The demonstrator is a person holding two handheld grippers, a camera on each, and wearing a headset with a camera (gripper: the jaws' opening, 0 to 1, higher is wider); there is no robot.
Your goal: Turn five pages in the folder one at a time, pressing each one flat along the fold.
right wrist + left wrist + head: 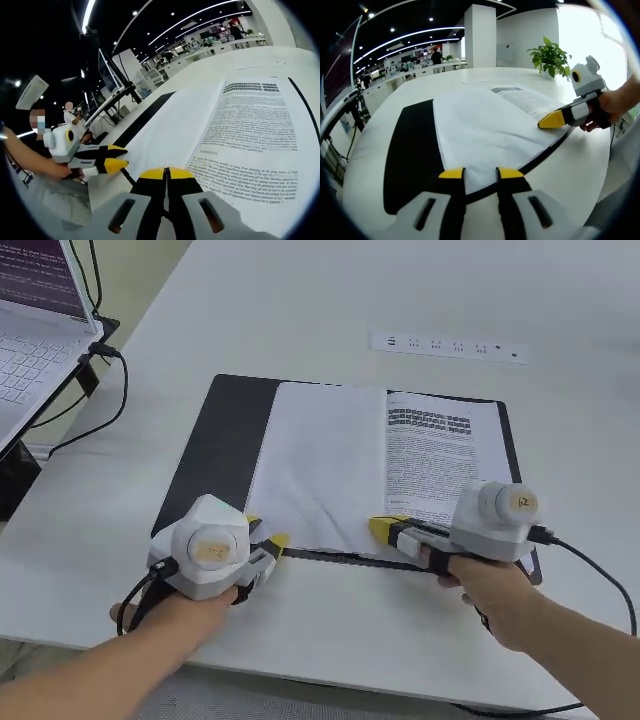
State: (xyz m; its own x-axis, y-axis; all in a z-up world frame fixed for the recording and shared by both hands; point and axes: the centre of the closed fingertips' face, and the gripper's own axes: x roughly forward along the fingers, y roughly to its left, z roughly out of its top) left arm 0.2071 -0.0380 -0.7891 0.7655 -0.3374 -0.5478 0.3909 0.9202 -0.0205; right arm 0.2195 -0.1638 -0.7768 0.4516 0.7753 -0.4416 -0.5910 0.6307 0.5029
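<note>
An open folder with a black cover [215, 450] lies on the white table. Its left page [320, 465] is blank white and its right page [435, 455] is printed. My left gripper [266, 533] sits at the folder's near left edge, jaws a little open with nothing between them [481, 174], pointing across the blank page [485, 130]. My right gripper [384, 528] is shut, its yellow tips [166, 173] at the near edge of the printed page [250, 130], close to the fold. Each gripper shows in the other's view: right gripper [555, 119], left gripper [107, 157].
A laptop [30, 330] with cables [105, 390] stands at the far left. A white power strip [447, 346] lies beyond the folder. A potted plant [551, 57] stands past the table. The table's near edge [330, 680] is just behind both hands.
</note>
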